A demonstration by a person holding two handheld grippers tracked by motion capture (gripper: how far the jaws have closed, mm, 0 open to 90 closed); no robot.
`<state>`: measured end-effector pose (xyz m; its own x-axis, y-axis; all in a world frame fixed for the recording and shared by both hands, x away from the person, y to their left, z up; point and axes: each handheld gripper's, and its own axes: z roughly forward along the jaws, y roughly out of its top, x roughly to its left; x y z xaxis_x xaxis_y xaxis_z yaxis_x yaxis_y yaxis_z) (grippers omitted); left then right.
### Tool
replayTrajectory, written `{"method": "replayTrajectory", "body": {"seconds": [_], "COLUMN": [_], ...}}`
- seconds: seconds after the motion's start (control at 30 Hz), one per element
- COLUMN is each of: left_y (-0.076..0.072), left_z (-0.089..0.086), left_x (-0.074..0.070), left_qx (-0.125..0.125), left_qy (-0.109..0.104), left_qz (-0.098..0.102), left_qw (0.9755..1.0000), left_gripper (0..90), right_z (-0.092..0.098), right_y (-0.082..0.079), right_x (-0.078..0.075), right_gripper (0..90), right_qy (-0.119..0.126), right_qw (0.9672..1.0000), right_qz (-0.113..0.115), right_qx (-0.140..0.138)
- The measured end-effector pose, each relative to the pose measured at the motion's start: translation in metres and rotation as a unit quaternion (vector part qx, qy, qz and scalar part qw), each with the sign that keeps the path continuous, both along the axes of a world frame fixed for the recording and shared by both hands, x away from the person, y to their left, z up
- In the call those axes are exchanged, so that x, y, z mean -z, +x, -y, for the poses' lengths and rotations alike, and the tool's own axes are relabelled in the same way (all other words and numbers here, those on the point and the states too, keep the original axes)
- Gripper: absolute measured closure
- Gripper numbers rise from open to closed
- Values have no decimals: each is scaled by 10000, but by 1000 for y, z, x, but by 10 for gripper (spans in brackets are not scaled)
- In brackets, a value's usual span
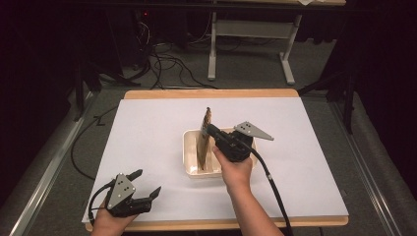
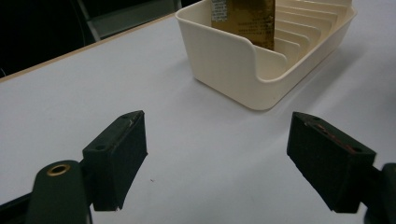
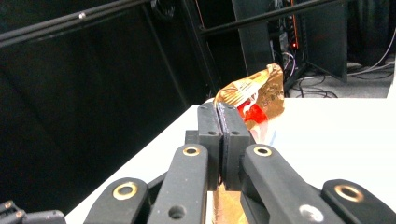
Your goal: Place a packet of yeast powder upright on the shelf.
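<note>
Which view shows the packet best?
The high view: the whole packet stands upright in the rack. The right gripper view shows its crumpled top; the left gripper view shows its lower part.

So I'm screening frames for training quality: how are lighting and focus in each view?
High view: white table evenly lit, surroundings dark, slightly soft. Left gripper view: near tongs a bit blurred, cream tray clearer with a soft shadow. Right gripper view: tongs sharp, gold packet glary, tabletop washed out.

A lab: black curtains [image 1: 44, 59], floor cables [image 1: 167, 64], white-covered table [image 1: 147, 132].
</note>
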<state>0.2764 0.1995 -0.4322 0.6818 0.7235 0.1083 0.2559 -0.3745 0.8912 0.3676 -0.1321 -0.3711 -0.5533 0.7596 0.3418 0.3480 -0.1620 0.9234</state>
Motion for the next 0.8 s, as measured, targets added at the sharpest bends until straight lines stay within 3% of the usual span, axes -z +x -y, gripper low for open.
{"method": "replayTrajectory", "body": {"seconds": [0.8], "left_y": [0], "left_z": [0], "left_x": [0], "left_qx": [9], "left_qy": [22], "left_qz": [-2], "left_qw": [10000], "left_gripper": [205], "right_z": [-2], "right_y": [-7], "right_x": [11], "right_gripper": [885], "right_qy": [-213], "right_qw": [9997], "right_qz": [-16], "right_qx": [-75]}}
